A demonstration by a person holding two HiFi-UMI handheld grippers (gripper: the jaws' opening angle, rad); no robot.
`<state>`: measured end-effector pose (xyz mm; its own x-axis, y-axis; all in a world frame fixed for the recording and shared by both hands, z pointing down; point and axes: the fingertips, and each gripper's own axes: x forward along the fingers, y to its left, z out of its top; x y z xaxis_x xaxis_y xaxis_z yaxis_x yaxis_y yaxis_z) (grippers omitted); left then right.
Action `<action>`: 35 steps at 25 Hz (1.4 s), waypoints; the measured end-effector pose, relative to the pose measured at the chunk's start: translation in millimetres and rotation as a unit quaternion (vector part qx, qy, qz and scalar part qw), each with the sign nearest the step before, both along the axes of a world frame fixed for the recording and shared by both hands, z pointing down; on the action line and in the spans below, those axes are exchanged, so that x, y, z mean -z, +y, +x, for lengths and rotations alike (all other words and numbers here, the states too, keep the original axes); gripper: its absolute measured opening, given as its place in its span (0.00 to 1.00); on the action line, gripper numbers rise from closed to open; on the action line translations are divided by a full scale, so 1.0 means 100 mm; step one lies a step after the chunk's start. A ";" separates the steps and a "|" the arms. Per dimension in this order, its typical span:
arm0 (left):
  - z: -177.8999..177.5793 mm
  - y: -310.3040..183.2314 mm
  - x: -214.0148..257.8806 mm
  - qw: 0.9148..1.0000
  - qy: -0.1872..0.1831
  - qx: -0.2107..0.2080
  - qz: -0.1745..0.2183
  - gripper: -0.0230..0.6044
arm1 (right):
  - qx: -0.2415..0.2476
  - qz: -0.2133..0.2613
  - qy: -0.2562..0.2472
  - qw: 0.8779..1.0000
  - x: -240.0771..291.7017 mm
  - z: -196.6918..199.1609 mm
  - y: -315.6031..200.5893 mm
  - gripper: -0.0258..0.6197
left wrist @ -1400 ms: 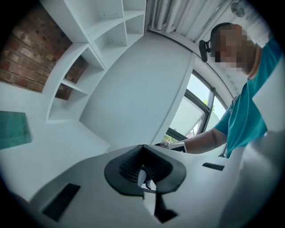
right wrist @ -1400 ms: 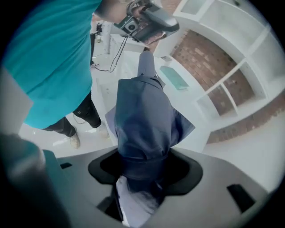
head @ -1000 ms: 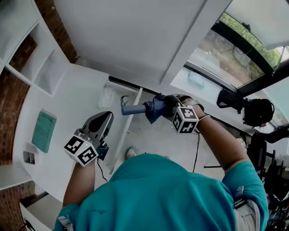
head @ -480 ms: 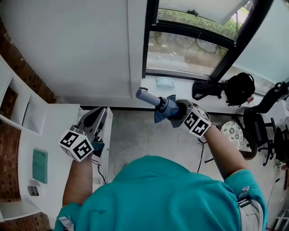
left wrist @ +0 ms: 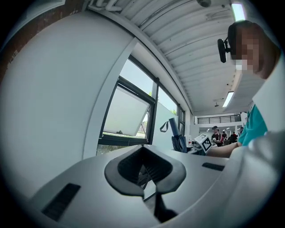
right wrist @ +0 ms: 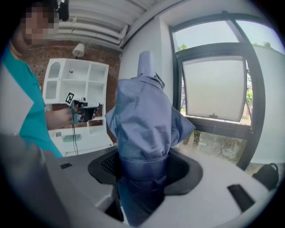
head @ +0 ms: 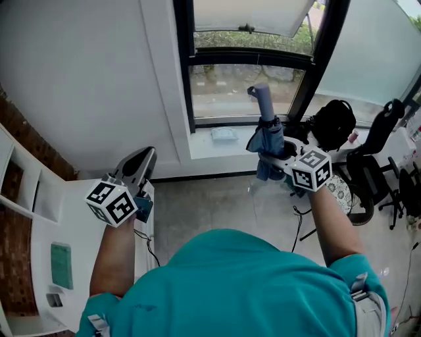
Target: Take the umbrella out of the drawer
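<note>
A folded blue umbrella (head: pixel 266 135) stands nearly upright in front of the window, its grey handle end pointing up and away. My right gripper (head: pixel 275 156) is shut on its lower fabric part, and in the right gripper view the cloth of the umbrella (right wrist: pixel 144 129) fills the space between the jaws of that gripper (right wrist: pixel 142 178). My left gripper (head: pixel 139 164) hangs over the edge of the white cabinet (head: pixel 72 217), shut with nothing in it. From the left gripper (left wrist: pixel 149 180) view the umbrella (left wrist: pixel 176 137) shows far off at the right. The drawer is not visible.
A window with an open top pane (head: pixel 253 13) and a white sill (head: pixel 227 148) lies ahead. A black backpack (head: pixel 332 125), black chairs (head: pixel 378 164) and a patterned stool (head: pixel 343 192) crowd the right. White shelves (right wrist: pixel 75 84) stand against the brick wall.
The view has swung from the cabinet towards the window. My right gripper has carried the umbrella up and right and rolled, so its handle points up instead of left. My left gripper rose beside the cabinet.
</note>
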<state>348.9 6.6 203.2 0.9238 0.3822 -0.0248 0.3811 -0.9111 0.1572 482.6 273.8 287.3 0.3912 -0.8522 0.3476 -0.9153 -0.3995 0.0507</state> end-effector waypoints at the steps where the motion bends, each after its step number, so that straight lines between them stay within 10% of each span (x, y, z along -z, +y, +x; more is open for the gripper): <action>1: 0.02 0.02 0.04 1.000 0.001 -0.001 0.005 0.06 | -0.009 0.018 -0.004 1.000 0.10 0.03 0.05 0.46; 14: 0.06 0.00 0.37 0.999 0.009 0.017 0.038 0.06 | -0.069 0.177 -0.021 0.982 1.00 0.25 0.34 0.46; 35: 0.05 0.02 0.44 0.999 0.015 0.017 0.042 0.06 | -0.060 0.175 0.007 0.983 1.19 0.23 0.32 0.46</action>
